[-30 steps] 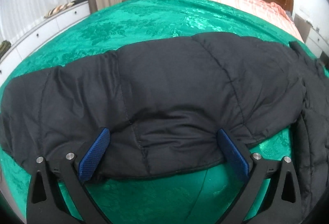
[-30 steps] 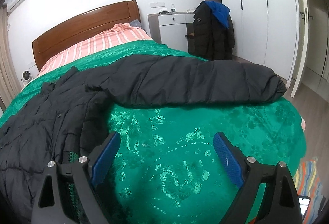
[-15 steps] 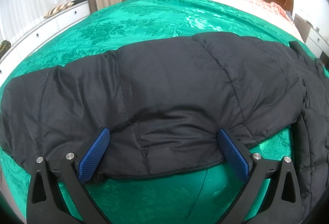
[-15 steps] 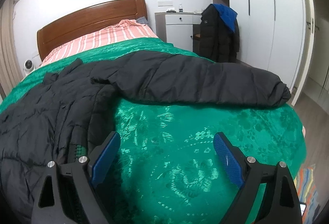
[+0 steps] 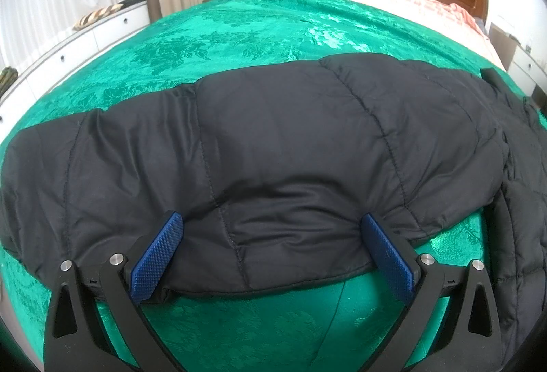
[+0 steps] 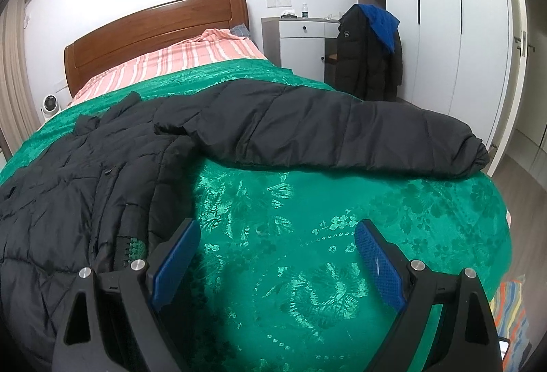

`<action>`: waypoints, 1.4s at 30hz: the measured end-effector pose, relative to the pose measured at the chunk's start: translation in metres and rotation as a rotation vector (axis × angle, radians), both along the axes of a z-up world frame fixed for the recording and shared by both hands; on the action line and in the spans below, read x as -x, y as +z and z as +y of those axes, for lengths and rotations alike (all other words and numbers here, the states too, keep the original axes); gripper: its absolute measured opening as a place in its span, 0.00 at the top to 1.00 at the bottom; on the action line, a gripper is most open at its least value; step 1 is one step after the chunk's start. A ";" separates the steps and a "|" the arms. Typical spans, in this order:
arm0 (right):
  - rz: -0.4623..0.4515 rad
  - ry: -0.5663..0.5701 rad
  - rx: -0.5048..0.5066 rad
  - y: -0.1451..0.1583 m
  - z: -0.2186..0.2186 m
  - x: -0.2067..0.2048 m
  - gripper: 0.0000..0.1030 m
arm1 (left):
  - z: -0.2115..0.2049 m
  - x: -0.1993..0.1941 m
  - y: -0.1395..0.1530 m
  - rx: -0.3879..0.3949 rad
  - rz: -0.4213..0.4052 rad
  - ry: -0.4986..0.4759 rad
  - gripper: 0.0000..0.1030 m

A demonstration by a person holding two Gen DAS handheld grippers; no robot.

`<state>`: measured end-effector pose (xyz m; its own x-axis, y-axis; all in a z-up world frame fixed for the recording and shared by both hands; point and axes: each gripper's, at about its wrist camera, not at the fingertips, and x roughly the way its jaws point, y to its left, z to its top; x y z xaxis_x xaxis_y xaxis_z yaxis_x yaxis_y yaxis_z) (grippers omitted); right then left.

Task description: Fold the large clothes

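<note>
The left gripper point(image 5: 270, 235) has its two blue fingers spread wide, one on each side of the near edge of a sleeve point(image 5: 273, 150) of the black puffer jacket point(image 6: 85, 174). Whether the fingers touch the cloth is hard to tell. The sleeve's left end runs out of the picture. The right gripper point(image 6: 277, 242) is spread wide too, over the bare green bedspread point(image 6: 307, 252), with nothing between its fingers. The jacket lies flat on the bed, puffy and stitched in squares. Its body is cut off at the left. Its other sleeve point(image 6: 342, 133) stretches toward the bed's right edge. Farther back are a striped pink sheet point(image 6: 191, 54) and a brown headboard point(image 6: 157, 23).
</note>
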<state>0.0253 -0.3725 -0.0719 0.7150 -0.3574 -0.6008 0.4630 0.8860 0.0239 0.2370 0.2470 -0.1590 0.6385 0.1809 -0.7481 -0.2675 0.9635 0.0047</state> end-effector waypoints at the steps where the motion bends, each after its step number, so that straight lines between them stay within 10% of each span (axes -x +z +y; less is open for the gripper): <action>1: -0.001 0.000 0.000 0.000 0.000 0.000 0.12 | 0.000 0.000 0.000 0.000 0.000 0.000 0.00; 42: -0.100 0.004 -0.057 0.010 -0.007 0.014 0.11 | 0.000 0.000 0.000 0.000 0.000 0.000 0.00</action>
